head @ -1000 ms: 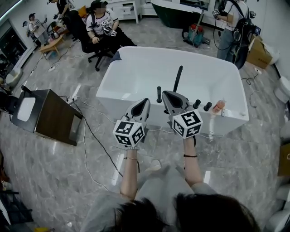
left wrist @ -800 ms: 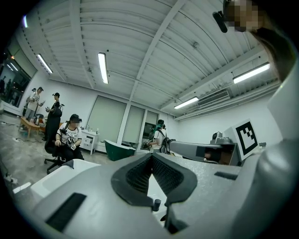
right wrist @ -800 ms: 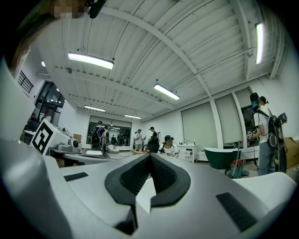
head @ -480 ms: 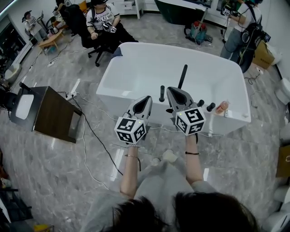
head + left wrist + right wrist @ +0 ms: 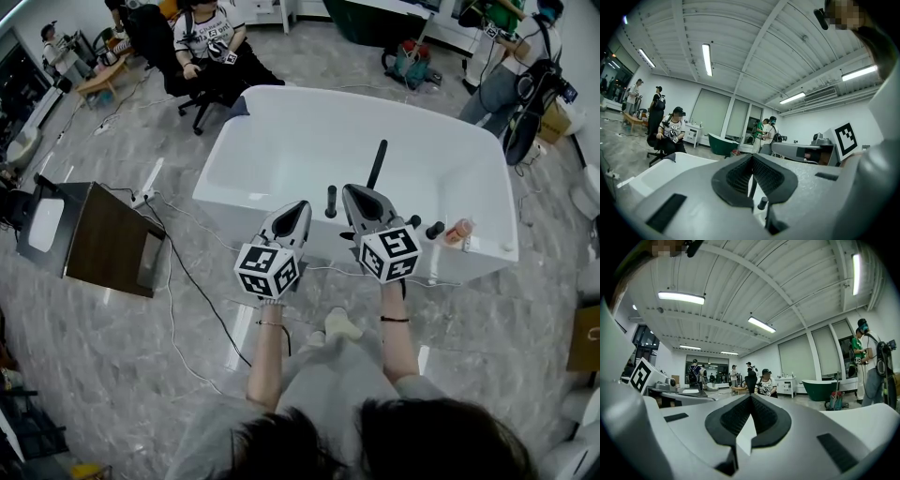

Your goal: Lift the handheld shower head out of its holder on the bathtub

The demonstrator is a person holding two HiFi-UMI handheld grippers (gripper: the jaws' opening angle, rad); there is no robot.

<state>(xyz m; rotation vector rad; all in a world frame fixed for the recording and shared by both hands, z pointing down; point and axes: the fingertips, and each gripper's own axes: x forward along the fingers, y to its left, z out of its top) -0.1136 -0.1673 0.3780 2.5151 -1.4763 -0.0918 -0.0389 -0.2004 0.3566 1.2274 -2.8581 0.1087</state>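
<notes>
The handheld shower head (image 5: pixel 378 163) is a slim black wand standing upright in its holder on the near rim of the white bathtub (image 5: pixel 281 141). A black knob (image 5: pixel 330 200) stands on the rim left of it, and two more knobs (image 5: pixel 424 226) to the right. My left gripper (image 5: pixel 303 205) is shut and empty, its tip just short of the rim, left of the first knob. My right gripper (image 5: pixel 350 191) is also shut and empty, its tip over the rim below the wand. In the left gripper view, the wand (image 5: pixel 752 186) and a knob (image 5: pixel 762 203) show below the shut left gripper (image 5: pixel 752 157). The right gripper (image 5: pixel 751 397) shows shut.
A pink bottle (image 5: pixel 457 231) lies on the rim at the right. A brown cabinet (image 5: pixel 108 242) with a white device stands left of the tub, with cables (image 5: pixel 187 281) across the marble floor. Seated people (image 5: pixel 208 37) and a standing person (image 5: pixel 525 80) are beyond the tub.
Both grippers have come forward toward the tub's near rim and sunk a little, still side by side. Their jaws have stayed shut.
</notes>
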